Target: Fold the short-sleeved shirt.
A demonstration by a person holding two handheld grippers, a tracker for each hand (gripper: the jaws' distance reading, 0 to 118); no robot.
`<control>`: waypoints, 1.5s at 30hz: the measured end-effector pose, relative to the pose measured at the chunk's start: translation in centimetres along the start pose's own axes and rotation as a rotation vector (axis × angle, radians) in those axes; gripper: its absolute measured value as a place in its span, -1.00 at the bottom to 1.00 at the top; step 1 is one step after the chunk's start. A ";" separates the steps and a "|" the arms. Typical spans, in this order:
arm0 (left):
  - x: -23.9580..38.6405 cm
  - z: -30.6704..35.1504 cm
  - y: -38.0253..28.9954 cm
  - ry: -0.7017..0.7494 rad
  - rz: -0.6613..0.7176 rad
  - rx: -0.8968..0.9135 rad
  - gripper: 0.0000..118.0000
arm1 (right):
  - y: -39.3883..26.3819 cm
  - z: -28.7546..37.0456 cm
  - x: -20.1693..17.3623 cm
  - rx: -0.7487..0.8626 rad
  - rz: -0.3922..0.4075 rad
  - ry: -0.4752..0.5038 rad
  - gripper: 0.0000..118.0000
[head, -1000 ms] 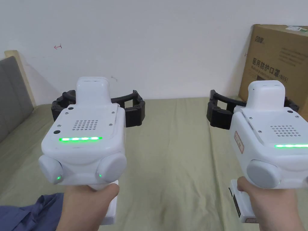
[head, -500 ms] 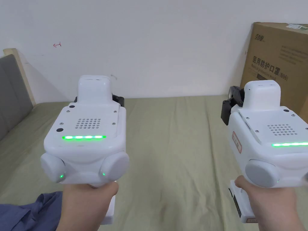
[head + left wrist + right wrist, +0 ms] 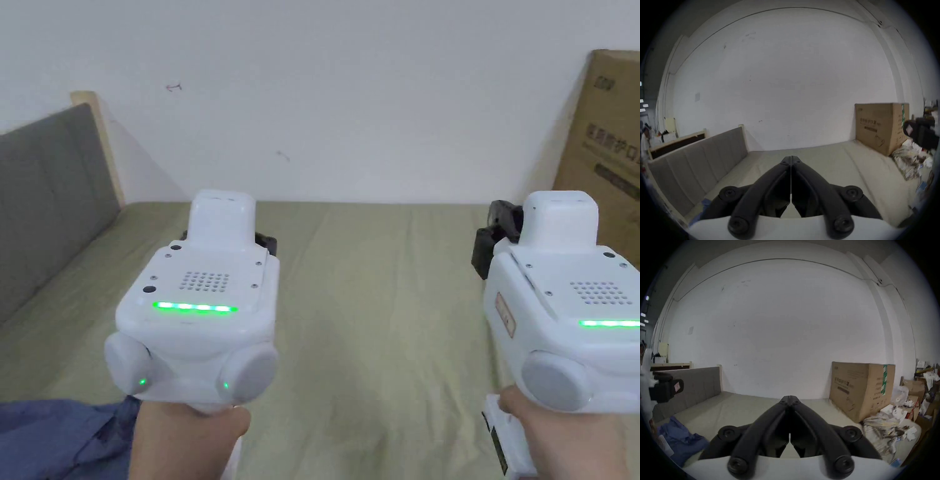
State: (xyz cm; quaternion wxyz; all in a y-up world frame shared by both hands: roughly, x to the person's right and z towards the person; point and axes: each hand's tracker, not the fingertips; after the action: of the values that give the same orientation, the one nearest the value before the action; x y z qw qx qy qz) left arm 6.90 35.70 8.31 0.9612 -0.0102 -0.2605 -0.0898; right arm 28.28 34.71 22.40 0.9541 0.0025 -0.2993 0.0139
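The blue short-sleeved shirt (image 3: 56, 437) lies crumpled on the olive sheet at the near left, below and left of my left hand; in the right gripper view the shirt (image 3: 679, 439) sits at the lower left. My left gripper (image 3: 791, 158) is held in the air above the bed, its jaws pressed together with nothing between them. My right gripper (image 3: 789, 398) hovers likewise to the right, jaws together and empty. In the head view the white bodies of the left gripper (image 3: 225, 240) and the right gripper (image 3: 500, 234) hide most of their black jaws.
The bed (image 3: 375, 300) is covered by an olive sheet and runs to a white wall. A grey padded headboard (image 3: 44, 206) lines the left side. A big cardboard box (image 3: 609, 144) stands at the far right, with crumpled paper and clutter (image 3: 883, 426) beside it.
Both grippers' jaws stood wide apart a second ago and have closed to shut. The head camera has turned left and tilted, so the box slid toward the right edge.
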 end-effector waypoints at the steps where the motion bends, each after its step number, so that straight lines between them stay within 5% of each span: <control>1: -1.7 0.5 -0.5 0.028 -0.008 -0.009 -1.00 | -0.2 -0.5 -1.5 -0.012 0.002 0.012 -1.00; 5: -10.9 3.4 -3.3 0.237 0.012 -0.083 -1.00 | -1.0 -1.8 -10.0 -0.060 -0.023 0.217 -1.00; 9: -19.2 6.4 -5.9 0.402 0.118 -0.163 -1.00 | -0.7 -1.7 -18.5 -0.044 0.038 0.425 -1.00; 13: -22.1 7.5 -7.4 0.435 0.100 -0.191 -1.00 | 0.2 -1.3 -23.7 -0.034 0.038 0.563 -1.00; 16: -22.9 6.1 -8.5 0.408 0.141 -0.296 -1.00 | 0.1 -1.4 -25.3 -0.046 0.074 0.609 -1.00; 19: -23.9 2.1 -12.0 0.218 0.183 -0.621 -1.00 | -0.9 -1.6 -25.1 -0.079 0.097 0.629 -1.00; 22: -25.5 -2.2 -17.7 0.021 0.367 -0.848 -1.00 | -2.4 -2.1 -24.0 -0.136 0.114 0.636 -1.00; 24: -26.9 -5.1 -21.6 0.046 0.504 -0.957 -1.00 | -3.8 -2.6 -23.1 -0.178 0.134 0.616 -1.00; 27: -28.7 -9.1 -24.9 0.137 0.529 -1.026 -0.98 | -5.8 -3.5 -21.3 -0.238 0.163 0.583 -1.00; 28: -28.3 -9.3 -25.1 0.148 0.532 -1.027 -0.75 | -6.4 -3.9 -20.8 -0.257 0.171 0.569 -1.00; 29: -28.5 -10.4 -26.1 0.159 0.548 -1.050 -0.10 | -7.1 -4.4 -20.3 -0.280 0.179 0.552 -1.00; 30: -28.5 -11.4 -27.2 0.153 0.567 -1.070 0.82 | -7.7 -4.9 -19.7 -0.307 0.182 0.535 -1.00; 31: -28.4 -12.2 -27.8 0.145 0.592 -1.067 1.00 | -8.3 -5.4 -19.2 -0.329 0.178 0.524 -1.00; 34: -27.9 -14.8 -31.5 0.110 0.657 -1.185 1.00 | -9.7 -6.3 -18.1 -0.366 0.163 0.505 -1.00; 37: -25.0 -16.1 -32.9 0.178 0.369 -1.131 1.00 | -10.9 -7.2 -17.5 -0.395 0.160 0.484 -1.00; 42: -23.3 -13.2 -30.6 0.166 0.270 -1.027 0.90 | -12.0 -7.7 -17.1 -0.433 0.151 0.483 -1.00; 44: -24.2 -12.0 -29.2 0.097 0.274 -0.958 0.29 | -11.8 -7.4 -16.9 -0.409 0.161 0.487 -1.00; 45: -24.3 -11.0 -27.8 0.120 0.214 -0.894 -0.82 | -11.6 -7.3 -16.7 -0.397 0.164 0.480 -1.00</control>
State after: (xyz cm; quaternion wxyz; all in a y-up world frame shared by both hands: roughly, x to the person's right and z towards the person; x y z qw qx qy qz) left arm -13.18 11.66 -14.12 0.8796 -0.4455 -0.1377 -0.0938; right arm 19.05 22.78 6.86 0.9750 -0.2111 -0.0616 0.0324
